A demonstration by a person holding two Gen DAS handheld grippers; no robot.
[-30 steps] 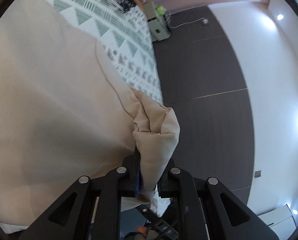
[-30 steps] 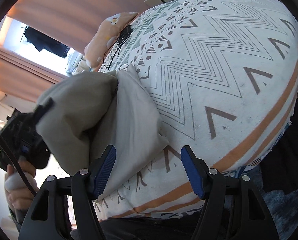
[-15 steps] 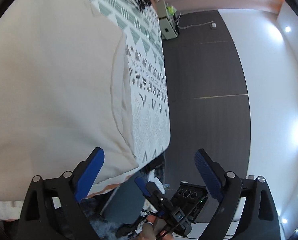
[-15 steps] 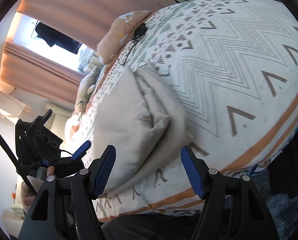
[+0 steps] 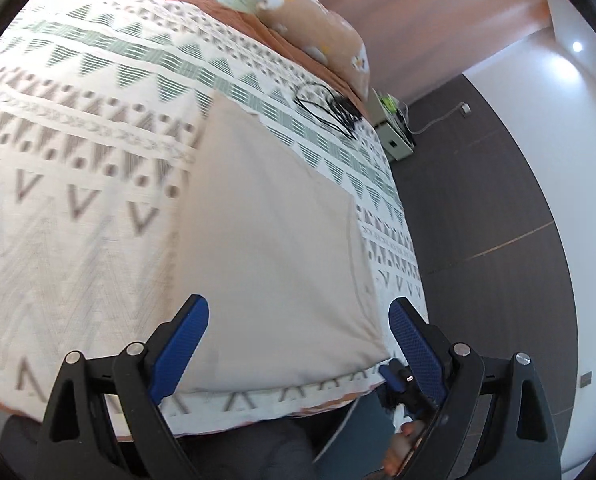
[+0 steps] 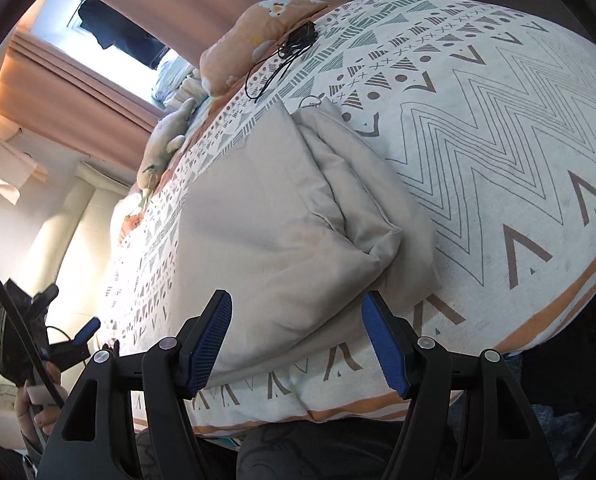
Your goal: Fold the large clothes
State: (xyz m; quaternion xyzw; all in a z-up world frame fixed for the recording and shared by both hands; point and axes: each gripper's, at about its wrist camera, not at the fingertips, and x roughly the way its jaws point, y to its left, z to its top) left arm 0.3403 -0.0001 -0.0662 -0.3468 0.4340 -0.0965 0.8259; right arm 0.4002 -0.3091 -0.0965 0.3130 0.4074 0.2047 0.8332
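Observation:
A beige garment [image 5: 274, 232] lies folded into a flat rectangle on the patterned bedspread [image 5: 70, 168], near the bed's front edge. My left gripper [image 5: 298, 324] hangs open above its near edge, blue pads wide apart, nothing between them. In the right wrist view the same beige garment [image 6: 266, 232] shows a thicker rolled fold along its right side. My right gripper [image 6: 298, 320] is open over the garment's near edge and holds nothing. The left gripper [image 6: 84, 330], held by a hand, appears at the far left of that view.
A black cable [image 5: 330, 108] lies on the bedspread beyond the garment, by a peach pillow [image 5: 318, 28]. Soft toys [image 6: 166, 140] sit along the far side. A white box [image 5: 394, 136] stands on the dark floor [image 5: 478, 216] to the right. The person's legs are below the bed edge.
The left gripper let go of the bunched beige cloth, opened wide and drew back and up. The garment now lies flat and folded. The right gripper stayed open and backed off a little.

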